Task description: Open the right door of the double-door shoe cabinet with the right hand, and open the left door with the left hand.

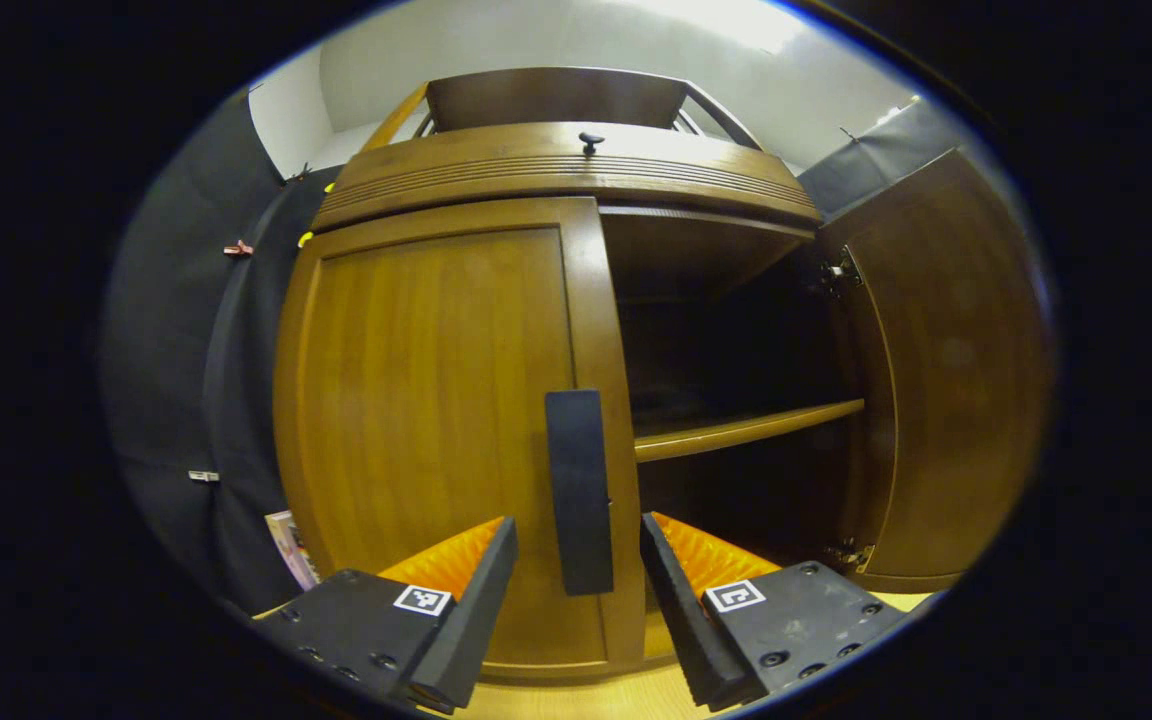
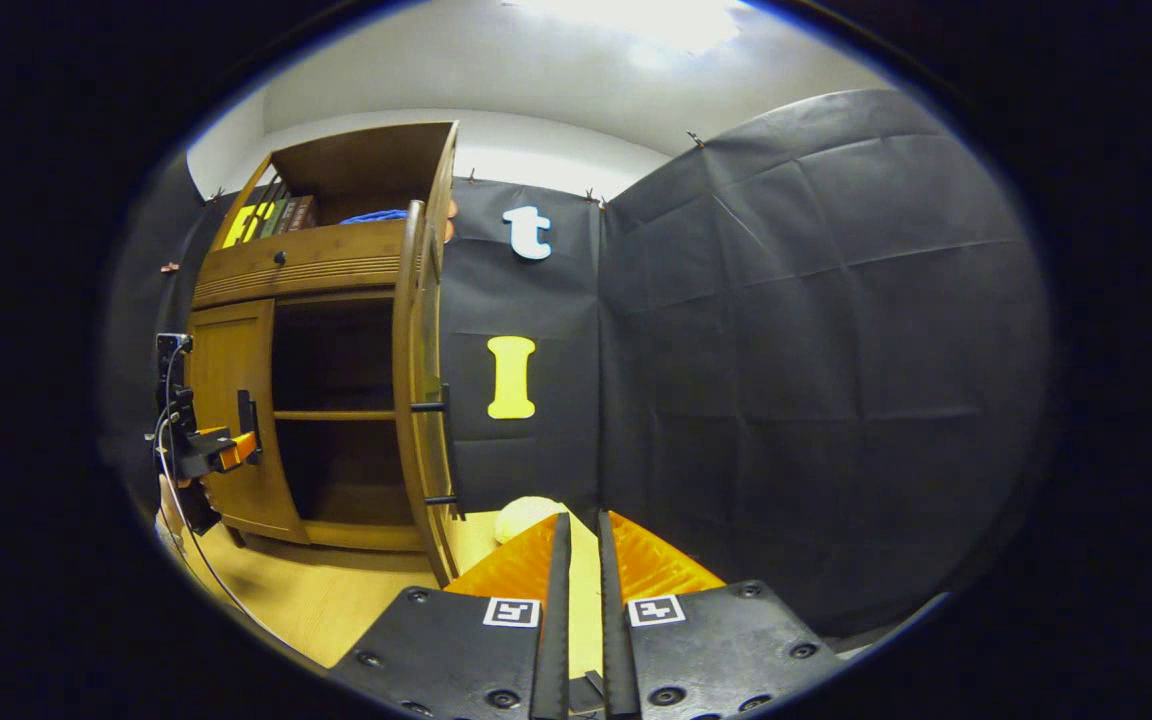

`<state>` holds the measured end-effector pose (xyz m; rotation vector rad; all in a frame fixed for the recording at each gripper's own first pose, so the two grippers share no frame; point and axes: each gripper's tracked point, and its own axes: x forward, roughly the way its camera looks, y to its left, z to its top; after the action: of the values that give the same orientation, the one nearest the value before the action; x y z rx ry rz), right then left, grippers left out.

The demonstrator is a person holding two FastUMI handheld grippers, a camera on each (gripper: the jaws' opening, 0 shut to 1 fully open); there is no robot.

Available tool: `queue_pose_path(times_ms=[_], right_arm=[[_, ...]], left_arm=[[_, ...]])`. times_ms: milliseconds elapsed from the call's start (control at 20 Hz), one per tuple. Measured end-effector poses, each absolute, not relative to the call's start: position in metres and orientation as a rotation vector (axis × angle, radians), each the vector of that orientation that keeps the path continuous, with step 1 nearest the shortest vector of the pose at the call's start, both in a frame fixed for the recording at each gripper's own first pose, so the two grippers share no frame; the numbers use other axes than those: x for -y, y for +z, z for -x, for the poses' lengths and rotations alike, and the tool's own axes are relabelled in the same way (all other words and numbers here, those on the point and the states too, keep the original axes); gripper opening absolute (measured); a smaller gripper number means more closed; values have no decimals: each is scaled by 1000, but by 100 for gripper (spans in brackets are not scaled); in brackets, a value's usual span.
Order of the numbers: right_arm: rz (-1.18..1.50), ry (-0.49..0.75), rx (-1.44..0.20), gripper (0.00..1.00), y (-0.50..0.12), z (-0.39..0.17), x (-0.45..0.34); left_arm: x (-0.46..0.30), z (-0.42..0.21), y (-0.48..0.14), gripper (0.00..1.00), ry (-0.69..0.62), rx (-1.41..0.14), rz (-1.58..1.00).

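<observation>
Wood left door point(image 1: 436, 420): shut, untouched
Handle point(image 1: 579, 490): vertical bar, dead ahead between fingers of left hand-held gripper point(image 1: 576, 610), spread wide
Right hand-held gripper point(image 2: 576, 600): nearly closed, empty, well off

The right door point(image 1: 946, 370) is standing swung wide, leaving the cabinet's right half open around a shelf point(image 1: 746, 430), while the left door point(image 1: 436, 420) is blocking its half.

Readable words or numbers: none in either view.
Left gripper point(image 1: 578, 555): a square black-and-white marker on each finger, a pattern rather than text.
Right gripper point(image 2: 577, 560): the same kind of square markers, likewise unreadable.
</observation>
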<state>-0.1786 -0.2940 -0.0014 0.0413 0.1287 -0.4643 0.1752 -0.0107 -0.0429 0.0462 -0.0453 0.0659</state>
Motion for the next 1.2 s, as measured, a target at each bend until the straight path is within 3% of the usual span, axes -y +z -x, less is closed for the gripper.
queue_pose_path(times_ms=[100, 150, 200, 250, 350, 400, 450, 500, 550, 650, 850, 900, 950, 1050, 1100, 1150, 1200], right_arm=[[-54, -475, -144, 19, -5, 180, 297], [-53, -480, -146, 12, -7, 181, 298], [-52, -487, -149, 22, -9, 183, 302], [-55, -494, -154, 22, -9, 188, 305], [-76, -499, -160, 22, -11, 187, 308], [-93, -496, -161, 12, -11, 187, 307], [-110, -491, -163, 22, -12, 187, 306], [-133, -467, -169, 31, -13, 185, 301], [-142, -461, -172, 31, -17, 182, 299], [-135, -457, -174, 51, -15, 184, 294], [-127, -384, -167, 55, -9, 185, 267], [-118, -366, -169, 67, -7, 186, 259], [-102, -360, -168, 64, -6, 189, 256], [-80, -357, -170, 84, -3, 190, 251], [-81, -358, -169, 84, -2, 190, 249], [-84, -356, -164, 90, 0, 190, 246], [-82, -353, -157, 87, 3, 189, 243]], left_arm=[[9, -193, -49, 78, 84, 38, -53], [9, -201, -55, 78, 91, 30, -51], [10, -208, -60, 72, 96, 20, -45], [15, -200, -64, 72, 77, 15, -22], [14, -210, -52, 58, 84, 74, 13], [12, -208, -53, 51, 86, 71, 25], [8, -207, -56, 48, 76, 66, 53], [8, -208, -55, 38, 47, 59, 85], [9, -205, -58, 37, 17, 32, 118], [9, -199, -59, 36, -13, 3, 135], [9, -170, -53, 34, -43, 4, 96], [9, -159, -52, 32, -52, 3, 98], [6, -147, -51, 33, -62, 0, 97], [1, -120, -49, 34, -77, -8, 95], [-3, -107, -47, 33, -80, -11, 91], [-9, -93, -46, 33, -77, -9, 84], [-14, -81, -45, 33, -73, -9, 76]])
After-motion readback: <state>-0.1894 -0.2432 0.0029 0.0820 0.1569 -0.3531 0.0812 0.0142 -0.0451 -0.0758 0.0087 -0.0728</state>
